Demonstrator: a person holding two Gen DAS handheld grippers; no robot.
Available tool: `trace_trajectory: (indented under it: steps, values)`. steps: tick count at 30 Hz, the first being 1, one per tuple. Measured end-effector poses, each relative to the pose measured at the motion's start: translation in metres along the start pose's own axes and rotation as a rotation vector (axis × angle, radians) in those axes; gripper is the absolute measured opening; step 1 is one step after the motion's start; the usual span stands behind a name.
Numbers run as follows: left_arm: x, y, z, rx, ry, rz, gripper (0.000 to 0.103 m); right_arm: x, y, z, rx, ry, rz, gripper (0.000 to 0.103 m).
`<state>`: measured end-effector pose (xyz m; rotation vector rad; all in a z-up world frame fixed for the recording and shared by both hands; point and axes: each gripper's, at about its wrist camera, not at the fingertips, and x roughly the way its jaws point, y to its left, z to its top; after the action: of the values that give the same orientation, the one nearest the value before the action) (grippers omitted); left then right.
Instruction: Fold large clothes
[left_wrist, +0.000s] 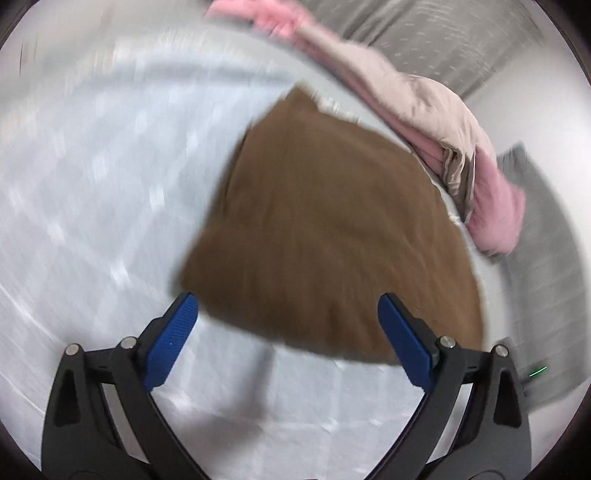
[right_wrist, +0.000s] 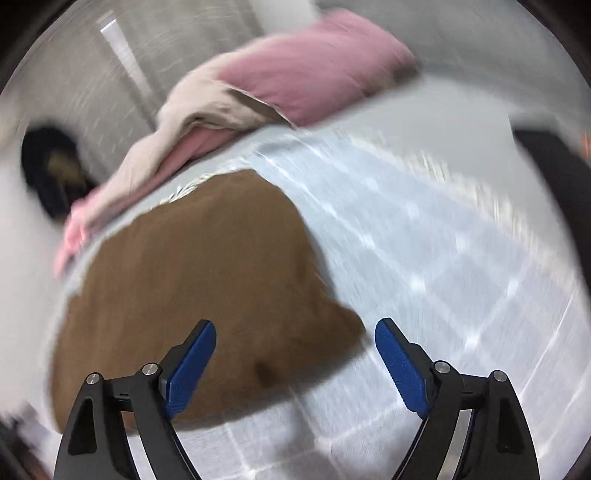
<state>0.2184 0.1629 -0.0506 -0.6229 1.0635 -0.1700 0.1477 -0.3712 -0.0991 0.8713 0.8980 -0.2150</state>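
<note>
Brown garment (left_wrist: 328, 236) lies folded flat on pale checked sheet (left_wrist: 92, 192), probably a bed; blur hides detail. Pink and beige clothes (left_wrist: 436, 122) heaped just beyond it. Left gripper (left_wrist: 288, 306) jaws spread wide, nothing gripped, above garment's near edge. Right gripper (right_wrist: 295, 328) jaws likewise wide, empty, over garment's near corner.

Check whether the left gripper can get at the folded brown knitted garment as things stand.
Probably yes: the left gripper is open and empty just over the folded brown knitted garment, with nothing between them on the pale checked sheet.
</note>
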Motion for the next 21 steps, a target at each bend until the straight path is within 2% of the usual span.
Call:
trace_trajectory:
  steps: [3,4,6,9,11,12,13,14,15,16,18,21]
  values:
    - [0.031,0.027,-0.008,-0.145,0.076,-0.038,0.098,0.025,-0.028,-0.009,0.144,0.104,0.062,0.089]
    - [0.036,0.033,-0.011,-0.164,0.062,-0.055,0.098,0.027,-0.03,-0.014,0.152,0.097,0.077,0.09]
    - [0.035,0.032,-0.01,-0.164,-0.03,-0.098,0.098,0.033,-0.026,-0.008,0.139,0.064,0.132,0.09]
    - [0.041,0.035,0.001,-0.223,-0.112,-0.138,0.095,0.058,-0.02,-0.002,0.19,0.091,0.264,0.085]
    - [0.047,0.041,0.005,-0.299,-0.159,-0.154,0.088,0.066,-0.014,0.001,0.23,0.054,0.257,0.08]
    - [0.05,0.042,0.009,-0.324,-0.17,-0.144,0.08,0.068,-0.014,0.003,0.252,0.049,0.252,0.07]
    - [0.052,0.041,0.011,-0.339,-0.175,-0.118,0.061,0.066,-0.015,0.002,0.277,0.047,0.246,0.053]
    - [0.055,0.039,0.016,-0.343,-0.171,-0.086,0.051,0.071,-0.014,0.006,0.301,0.06,0.251,0.046]
    - [0.057,0.036,0.022,-0.346,-0.146,-0.074,0.043,0.071,-0.011,0.01,0.317,0.078,0.26,0.035]
    - [0.054,0.034,0.024,-0.361,-0.135,-0.075,0.035,0.066,-0.004,0.015,0.305,0.075,0.257,0.029]
    - [0.034,0.024,0.031,-0.373,-0.143,-0.11,0.03,0.036,0.02,0.028,0.236,0.012,0.289,0.025]
    - [-0.021,0.002,0.036,-0.314,-0.223,-0.193,0.026,-0.018,0.046,0.043,0.18,-0.033,0.364,0.023]
